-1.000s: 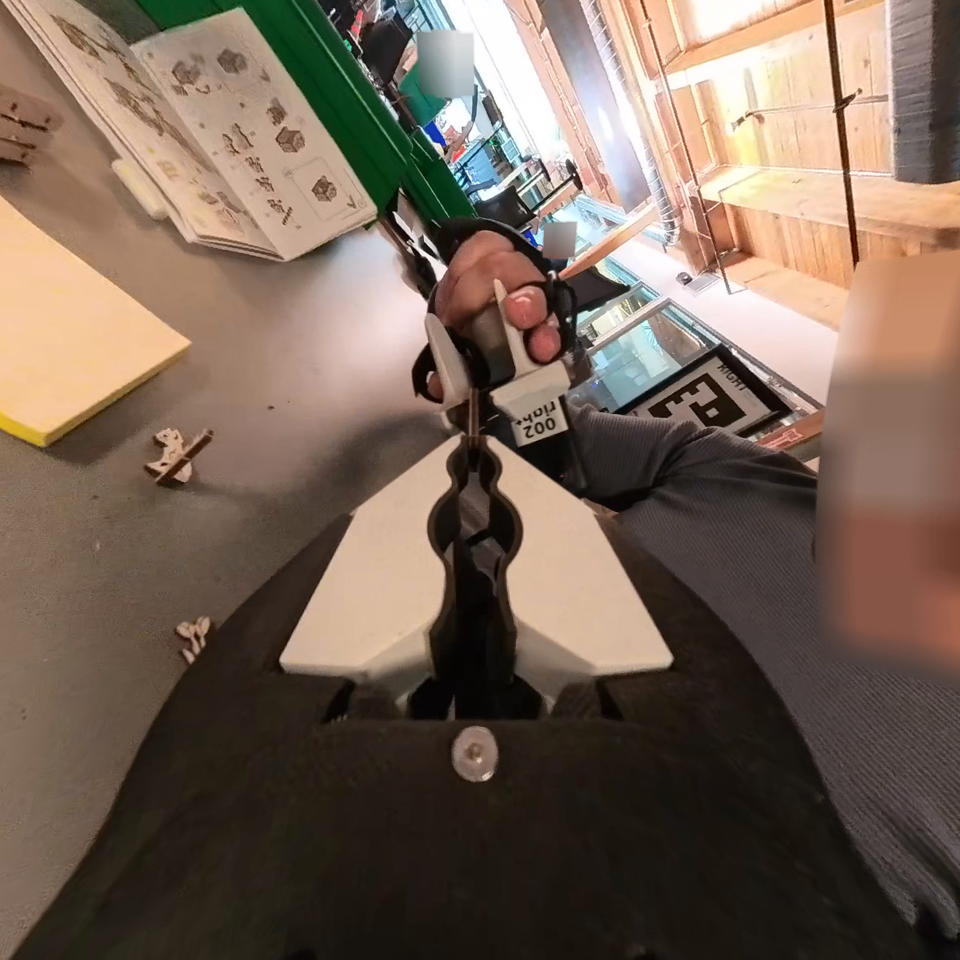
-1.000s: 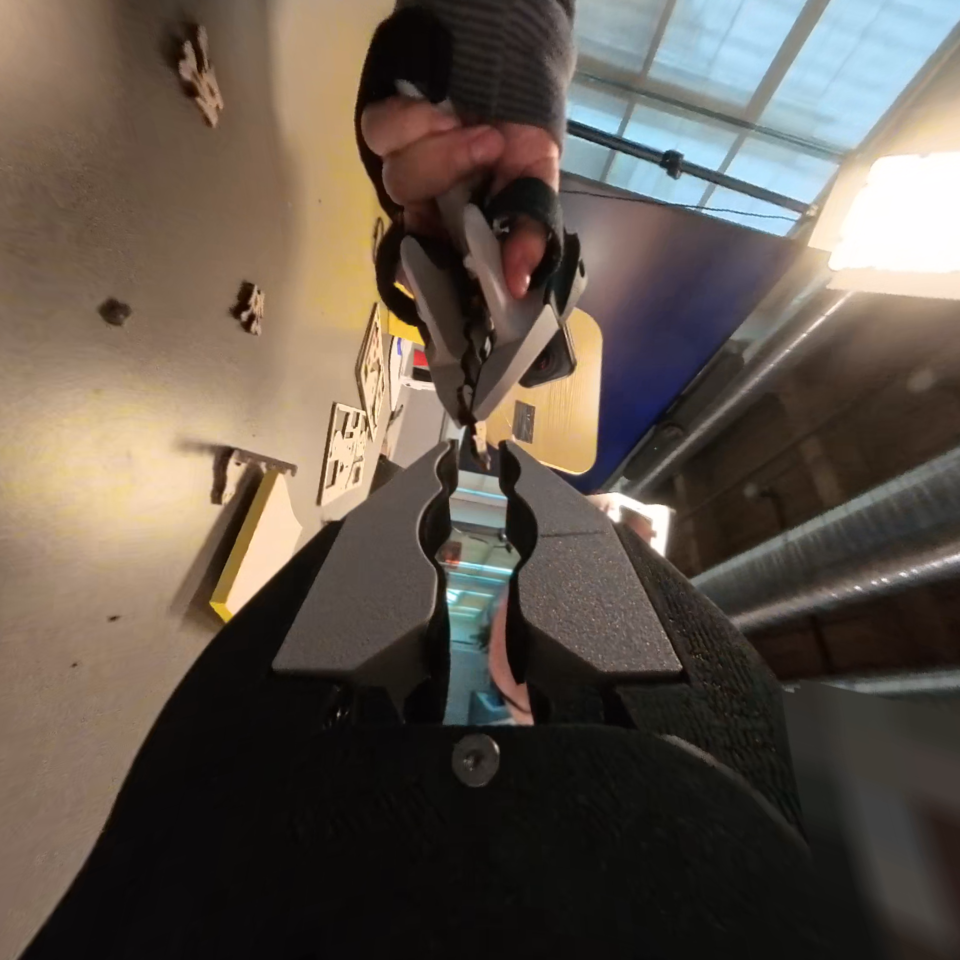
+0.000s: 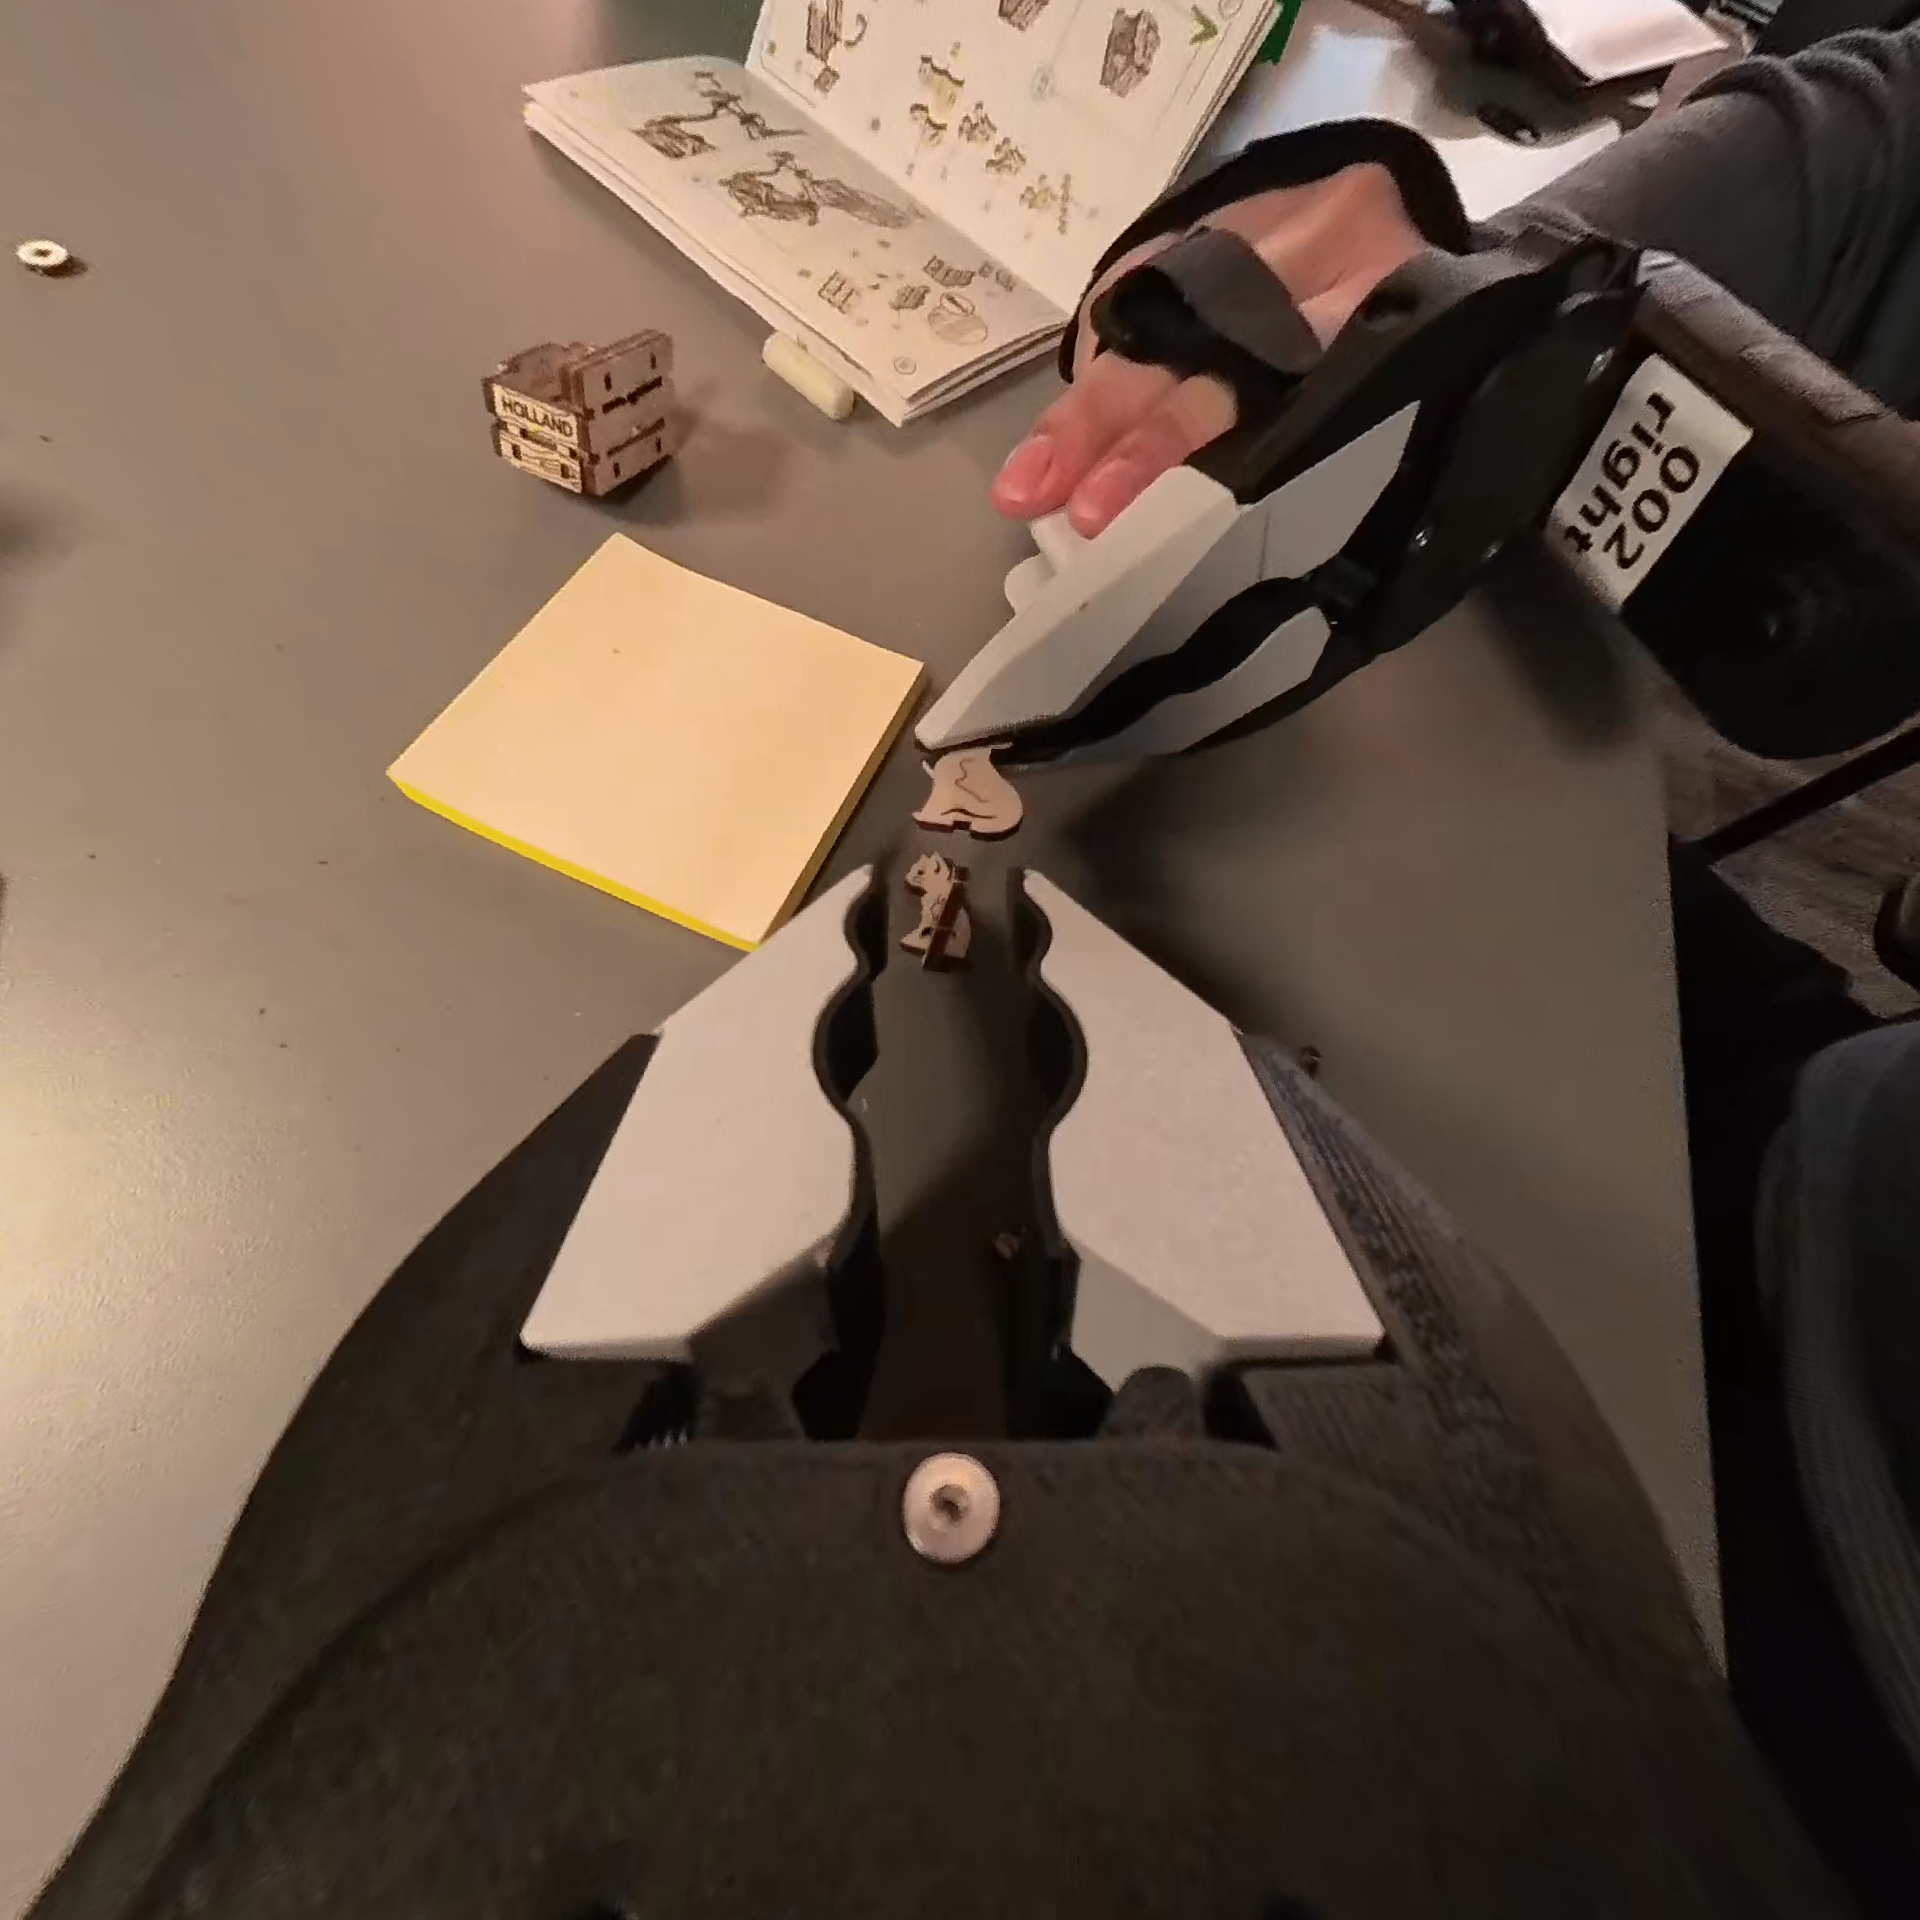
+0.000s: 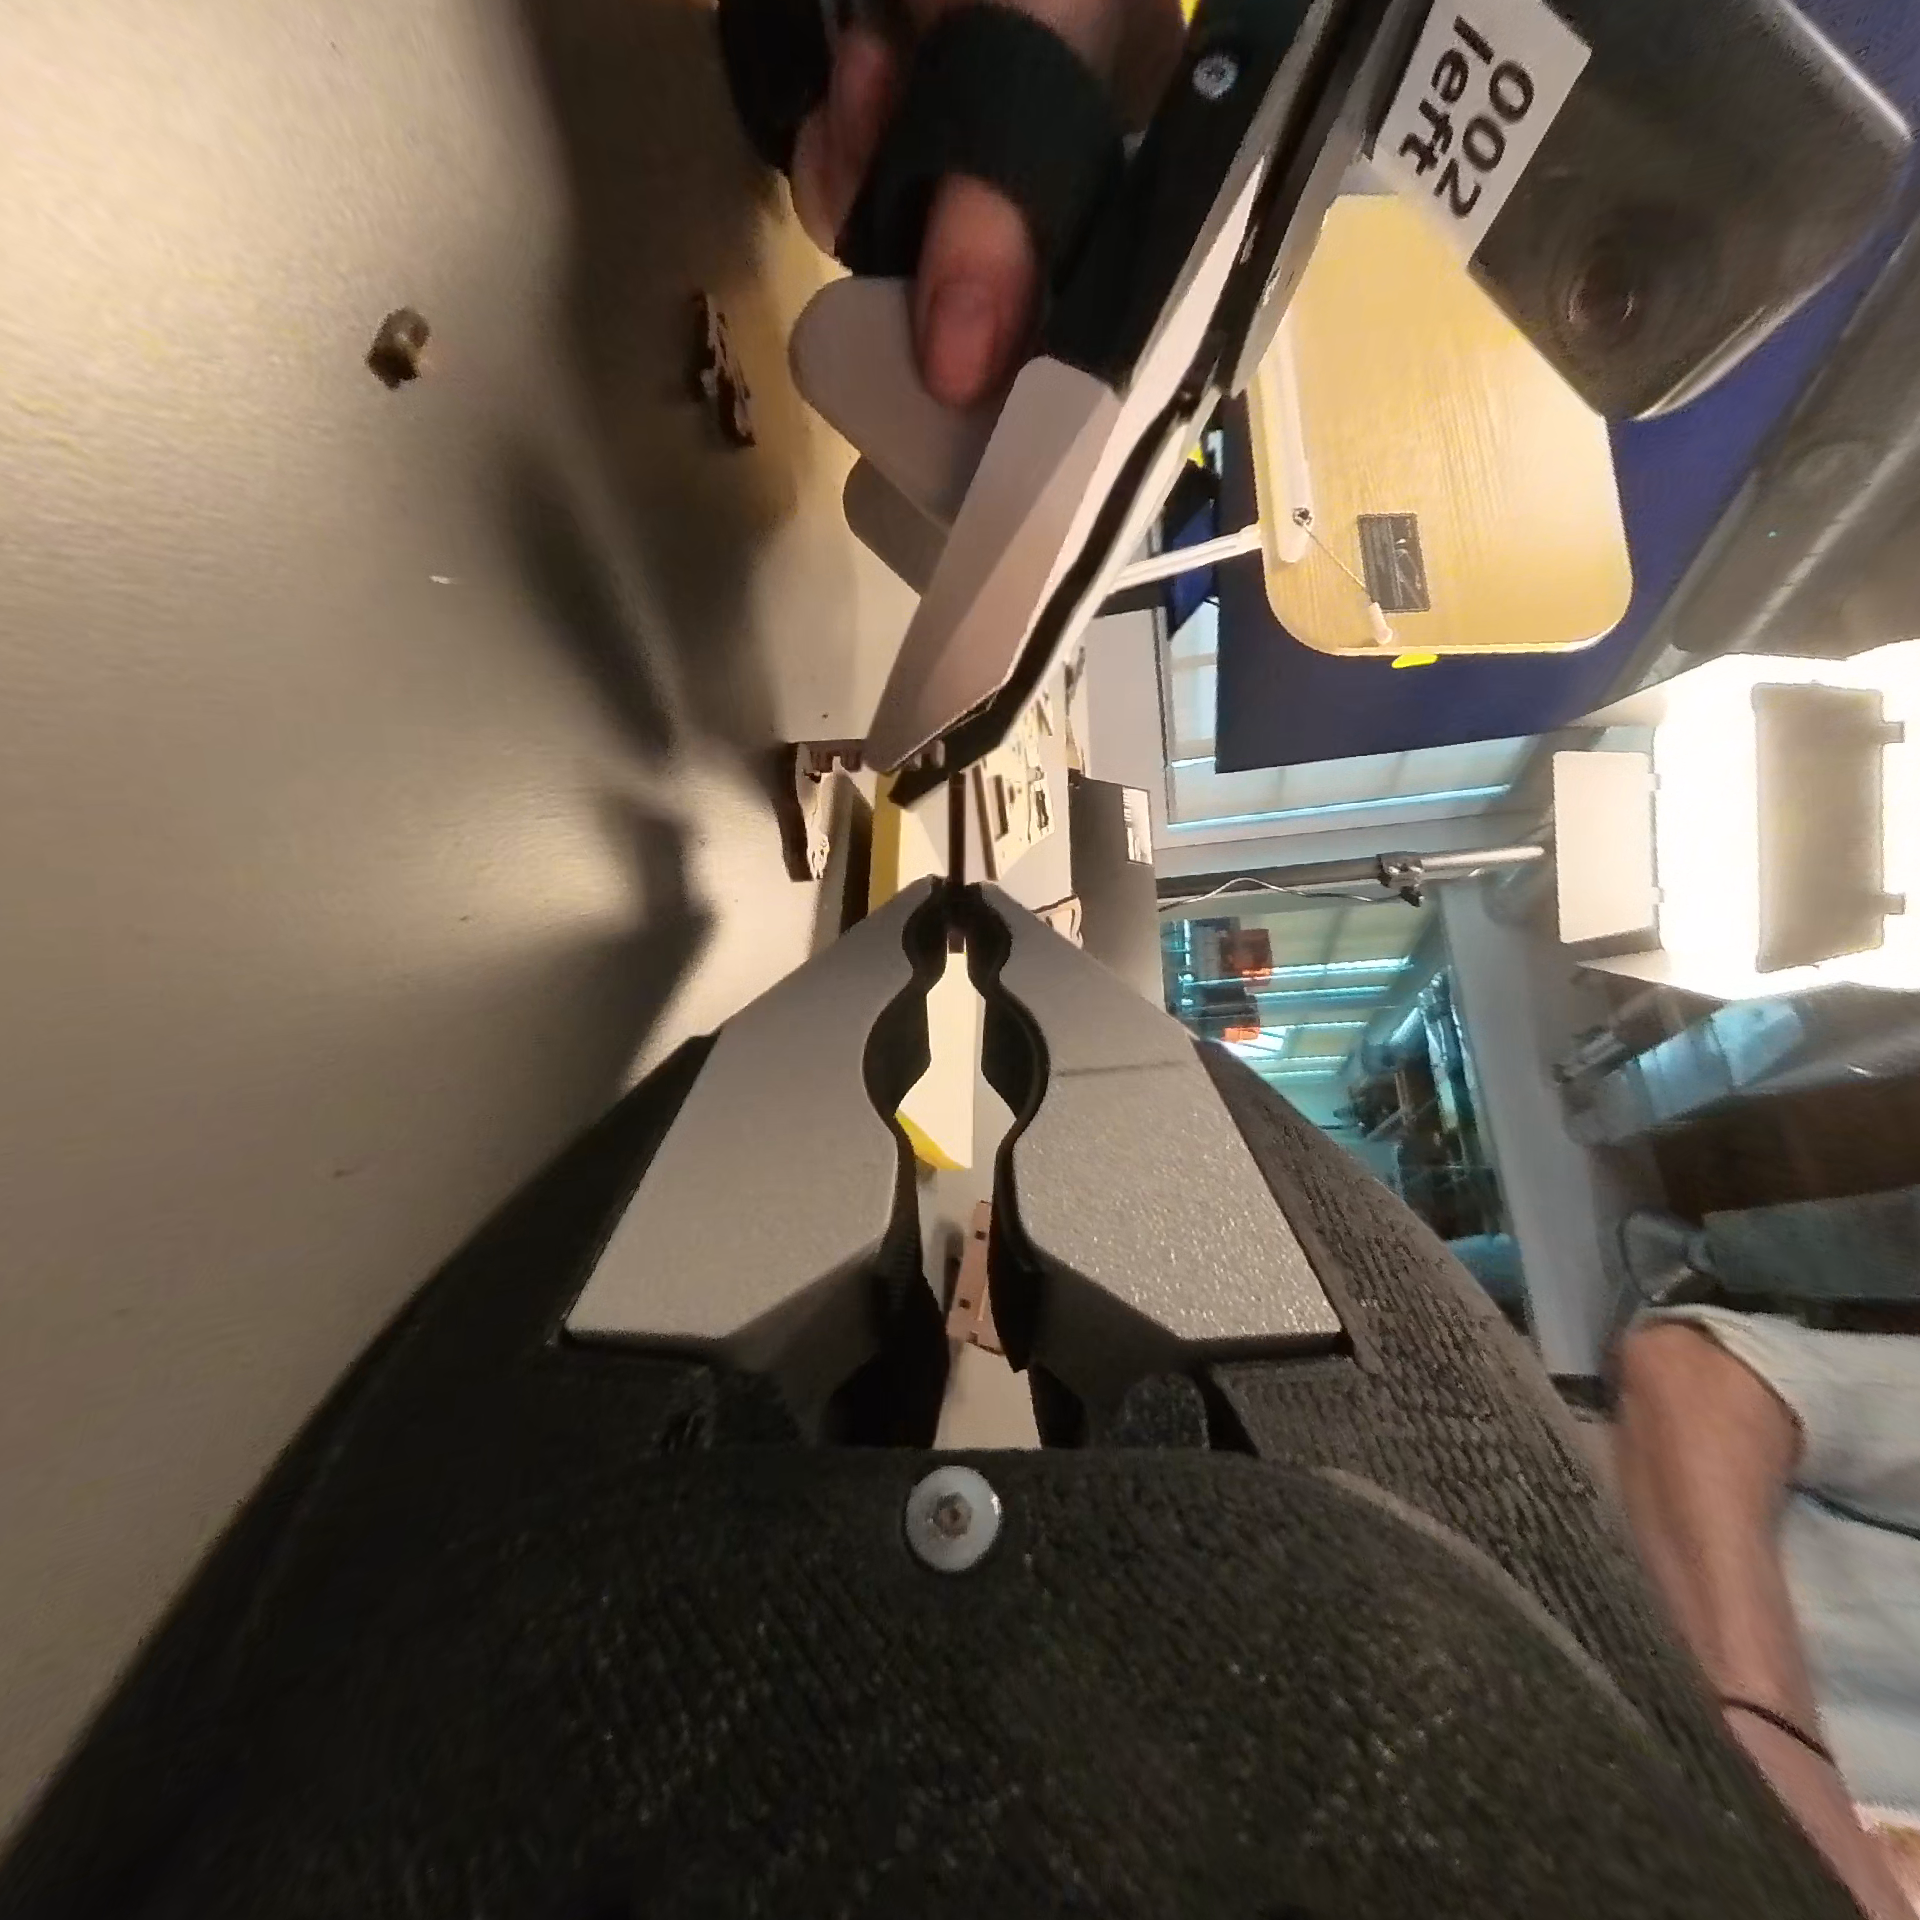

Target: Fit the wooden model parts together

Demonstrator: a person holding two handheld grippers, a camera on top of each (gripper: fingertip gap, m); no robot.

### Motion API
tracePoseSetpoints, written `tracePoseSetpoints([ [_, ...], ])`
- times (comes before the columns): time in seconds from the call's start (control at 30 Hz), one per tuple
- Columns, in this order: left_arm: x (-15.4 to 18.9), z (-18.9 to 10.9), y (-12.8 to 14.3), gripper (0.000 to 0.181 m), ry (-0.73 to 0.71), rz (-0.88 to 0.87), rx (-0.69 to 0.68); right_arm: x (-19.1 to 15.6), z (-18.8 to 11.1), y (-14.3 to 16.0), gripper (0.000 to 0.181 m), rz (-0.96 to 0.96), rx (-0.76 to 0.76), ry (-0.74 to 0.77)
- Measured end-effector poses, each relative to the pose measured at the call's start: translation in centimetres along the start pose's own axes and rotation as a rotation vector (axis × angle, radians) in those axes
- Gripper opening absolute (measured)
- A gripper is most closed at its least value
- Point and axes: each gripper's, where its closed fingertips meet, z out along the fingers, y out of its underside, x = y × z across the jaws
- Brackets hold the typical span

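My left gripper (image 3: 948,885) is open, low over the grey table (image 3: 260,935). A small notched wooden part (image 3: 935,914) stands on the table between its fingertips, untouched. My right gripper (image 3: 971,746) comes in from the right and is shut on a flat, pale wooden piece (image 3: 971,802), held just beyond the small part. In the right wrist view my right gripper (image 4: 956,902) pinches that piece edge-on (image 4: 956,831). The left gripper (image 4: 914,764) shows side-on above it, next to a toothed wooden part (image 4: 808,821).
A yellow sticky-note pad (image 3: 655,727) lies left of the grippers. Behind it are a small assembled wooden crate (image 3: 582,426), an open instruction booklet (image 3: 883,156), a white block (image 3: 808,374) and a small ring (image 3: 42,255). Loose wooden bits (image 4: 722,374) lie farther off. Left and right tips are no more than a few centimetres apart. Left tips and right tips are each some 15 cm from the white block (image 3: 808,374).
Both grippers have come down from mid-air to the table. The left gripper, shut on a thin piece before, is now open. The right gripper, slightly open before, is now shut on the flat piece.
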Motion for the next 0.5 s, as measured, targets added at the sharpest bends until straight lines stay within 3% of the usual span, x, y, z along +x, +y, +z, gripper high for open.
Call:
tracePoseSetpoints([
  [0.5, 0.1, 0.4, 1.3, 0.012, 0.024, -0.011, -0.083, -0.4, 0.0, -0.2, 0.001, -0.056, -0.002, -0.003],
])
